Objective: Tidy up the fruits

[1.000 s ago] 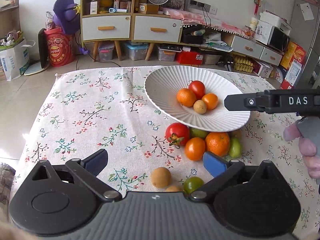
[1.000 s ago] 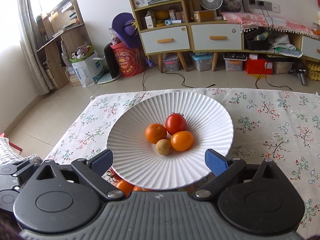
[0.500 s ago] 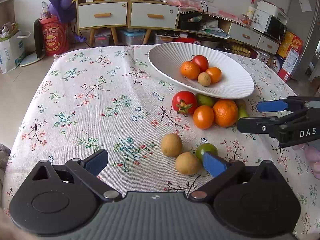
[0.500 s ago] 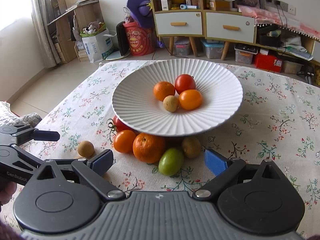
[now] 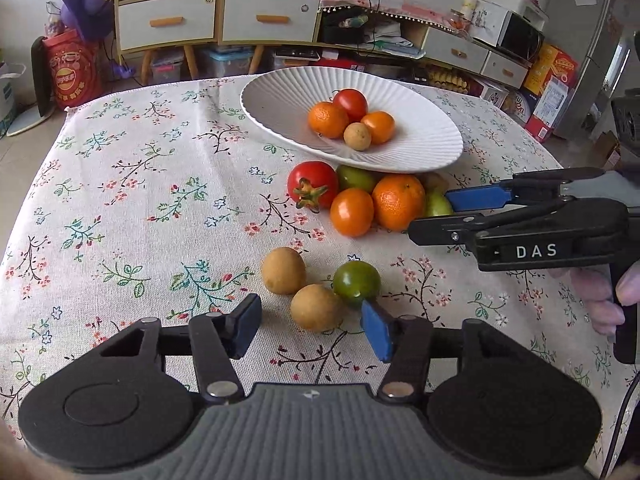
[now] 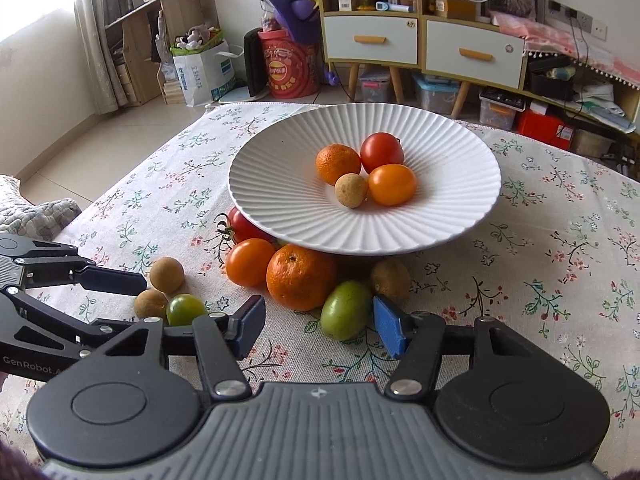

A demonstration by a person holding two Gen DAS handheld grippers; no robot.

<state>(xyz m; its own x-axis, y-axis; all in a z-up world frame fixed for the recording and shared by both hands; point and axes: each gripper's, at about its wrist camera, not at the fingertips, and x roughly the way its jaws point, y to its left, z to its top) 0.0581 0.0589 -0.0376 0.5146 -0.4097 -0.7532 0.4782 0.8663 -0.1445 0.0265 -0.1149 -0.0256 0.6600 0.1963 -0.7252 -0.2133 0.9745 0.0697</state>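
Four fruits sit in the white plate, many more wait on the worktop, and both the left gripper and right gripper have just been closing, fingers not yet touching fruit.

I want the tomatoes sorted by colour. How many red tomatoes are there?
2. One red tomato lies in the white plate; the other sits on the tablecloth beside the plate's near rim. The plate may hide more.

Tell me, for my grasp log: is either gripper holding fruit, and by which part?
Nothing held yet. Jaws have just been closing, pads not pressing: left gripper around a tan fruit, right gripper around a green fruit.
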